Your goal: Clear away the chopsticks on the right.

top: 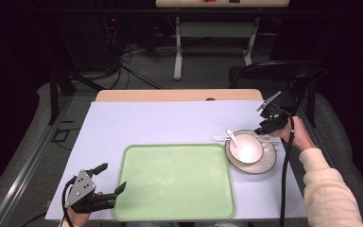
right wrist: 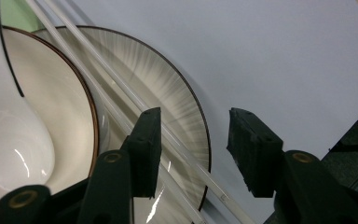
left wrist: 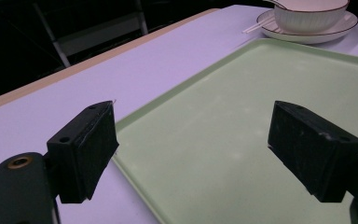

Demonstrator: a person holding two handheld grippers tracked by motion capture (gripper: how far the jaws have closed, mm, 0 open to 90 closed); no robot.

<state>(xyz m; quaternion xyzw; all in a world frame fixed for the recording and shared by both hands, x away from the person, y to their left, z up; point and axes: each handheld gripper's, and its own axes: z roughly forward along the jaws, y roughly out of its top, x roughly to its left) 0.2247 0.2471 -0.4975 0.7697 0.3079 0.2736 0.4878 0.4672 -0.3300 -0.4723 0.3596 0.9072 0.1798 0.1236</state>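
Green tray edge cropped, chopsticks blurry

Bare green tray across the lower middle of the high view, open to a pass from any side. Bare mat above it. At right: plate, bowl, spoon and chopsticks crowded together, touching.

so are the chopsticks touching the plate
Touching. The right gripper view shows the chopsticks lying straight across the plate, resting on its rim beside the bowl. The right gripper hangs open above them.
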